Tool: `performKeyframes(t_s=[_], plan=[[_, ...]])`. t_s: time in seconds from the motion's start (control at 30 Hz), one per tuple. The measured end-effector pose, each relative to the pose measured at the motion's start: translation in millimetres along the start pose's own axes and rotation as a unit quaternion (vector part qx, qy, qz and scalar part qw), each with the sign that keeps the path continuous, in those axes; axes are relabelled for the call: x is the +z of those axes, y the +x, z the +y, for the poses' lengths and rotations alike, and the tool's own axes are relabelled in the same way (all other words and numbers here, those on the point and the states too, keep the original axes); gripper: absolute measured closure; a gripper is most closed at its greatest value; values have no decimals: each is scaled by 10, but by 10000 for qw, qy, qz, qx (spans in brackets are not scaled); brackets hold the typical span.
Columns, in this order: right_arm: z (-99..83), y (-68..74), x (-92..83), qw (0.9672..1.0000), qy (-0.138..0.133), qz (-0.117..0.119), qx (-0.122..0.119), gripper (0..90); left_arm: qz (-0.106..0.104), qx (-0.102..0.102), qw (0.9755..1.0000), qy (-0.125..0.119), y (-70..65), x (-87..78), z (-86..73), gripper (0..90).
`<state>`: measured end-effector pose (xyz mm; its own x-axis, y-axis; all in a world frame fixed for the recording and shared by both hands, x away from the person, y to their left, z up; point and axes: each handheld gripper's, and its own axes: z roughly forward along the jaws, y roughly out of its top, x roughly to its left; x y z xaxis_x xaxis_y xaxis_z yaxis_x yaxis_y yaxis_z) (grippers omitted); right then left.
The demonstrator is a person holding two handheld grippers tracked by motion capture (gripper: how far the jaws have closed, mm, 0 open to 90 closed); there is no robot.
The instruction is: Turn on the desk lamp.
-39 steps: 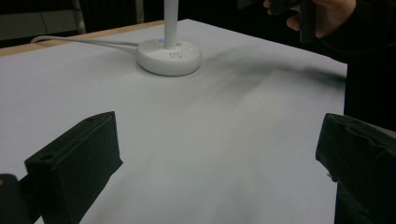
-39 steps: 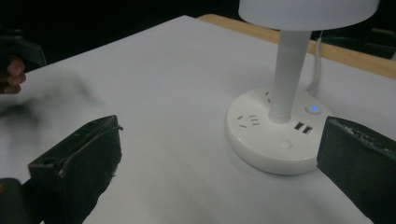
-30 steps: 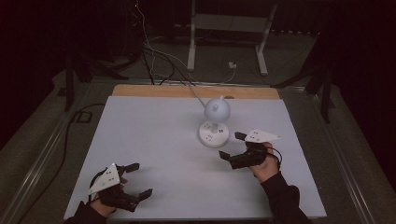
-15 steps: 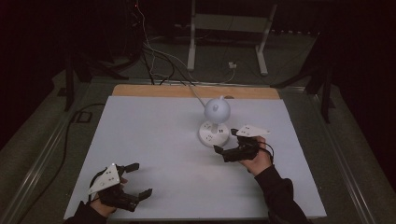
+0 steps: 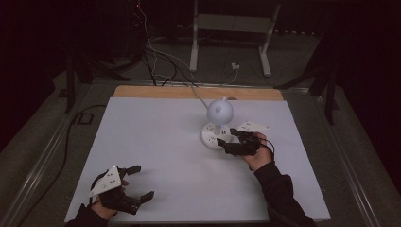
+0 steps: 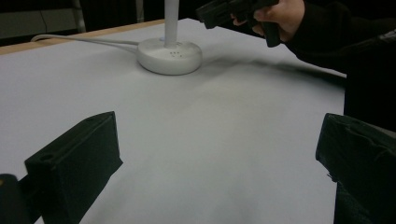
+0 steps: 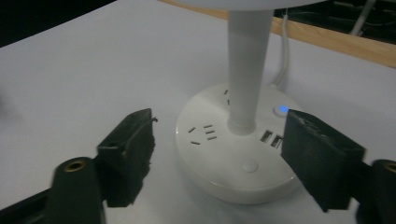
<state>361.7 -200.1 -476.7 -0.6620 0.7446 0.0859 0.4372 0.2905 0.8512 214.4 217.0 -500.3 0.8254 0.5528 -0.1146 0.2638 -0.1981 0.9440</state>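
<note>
Right of centre in the high view, the right gripper [image 5: 226, 144] is hovering just beside the near rim of the lamp base [image 5: 213, 135], a round white disc with sockets and a small push button [image 7: 250, 165] on top. Its jaws are standing wide apart with nothing between them, and in the right gripper view they are flanking the base on either side, the white stem [image 7: 246, 70] rising straight ahead between them. A blue light [image 7: 281, 109] is glowing on the disc just beside the right-hand jaw. The lamp's long axis is running upright from the base to the round white head [image 5: 220, 111], and its cord [image 5: 198, 94] is trailing away toward the top of the frame.

At the lower left of the high view, the left gripper [image 5: 136, 183] is resting low over the white table [image 5: 156, 142], its jaws also spread wide and empty, well apart from the lamp. The right hand is plainly the nearer one. Any coming move probably turns on that gripper closing in on the base or stem directly ahead of it, or pressing the button lying between its jaws.
</note>
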Motion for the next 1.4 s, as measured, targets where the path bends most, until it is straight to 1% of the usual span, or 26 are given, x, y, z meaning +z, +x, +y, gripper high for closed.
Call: performKeyframes(t_s=[0.03,0.07,0.1,0.17,0.2,0.27,0.3,0.33,0.4,0.57,0.67,0.7,0.73,0.77,0.83,0.87,0.97,1.03,1.1,1.13,1.17,1.4], plan=[[4,-6,2,10000,1,-42,29,342,1,-12,10000,-7,2,1,1,4],[4,-6,2,10000,1,-42,29,342,1,-12,10000,-7,2,1,1,4],[9,-15,6,10000,10,-67,63,367,3,-8,10000,0,2,0,-1,4],[20,-31,15,9999,27,-120,104,435,7,-1,10000,12,2,0,0,4],[33,-41,20,9997,36,-206,85,491,2,-3,10000,-4,3,0,0,4],[38,-47,23,9997,50,-224,97,507,10,-8,10000,-2,3,1,0,4],[44,-60,34,9996,70,-268,85,553,8,-8,10000,7,2,0,-1,4],[44,-60,34,9996,70,-268,85,553,8,3,10000,15,2,0,-1,4],[47,-70,42,9993,102,-333,92,618,1,-5,10000,-6,2,-1,0,4],[48,-101,67,9989,171,-423,107,746,5,3,10000,9,3,-2,-1,4],[45,-111,86,9987,184,-470,43,758,6,-7,10000,0,4,0,0,4],[42,-111,100,9987,212,-459,65,788,4,-7,10000,9,3,-1,-1,4],[42,-111,100,9987,212,-459,65,788,4,1,10000,18,2,-1,-1,4],[39,-109,109,9986,232,-485,9,806,2,4,10000,12,1,-2,0,4],[33,-107,125,9982,297,-522,5,842,1,-13,10000,-4,5,0,0,4],[24,-113,142,9979,348,-547,19,879,4,-13,10000,7,5,0,-1,4],[17,-115,154,9976,411,-545,72,900,-1,1,10000,11,2,0,-1,4],[9,-115,171,9974,459,-546,55,900,1,-10,10000,8,5,2,0,4],[-4,-106,194,9972,517,-525,91,900,-1,-3,10000,26,3,3,-3,4],[-4,-106,194,9972,517,-525,91,900,-2,3,10000,25,2,2,-2,4],[-9,-96,211,9970,556,-545,37,900,0,4,10000,15,1,1,0,4],[-28,-89,258,9962,664,-568,25,900,-4,-5,10000,10,4,2,-1,4]])
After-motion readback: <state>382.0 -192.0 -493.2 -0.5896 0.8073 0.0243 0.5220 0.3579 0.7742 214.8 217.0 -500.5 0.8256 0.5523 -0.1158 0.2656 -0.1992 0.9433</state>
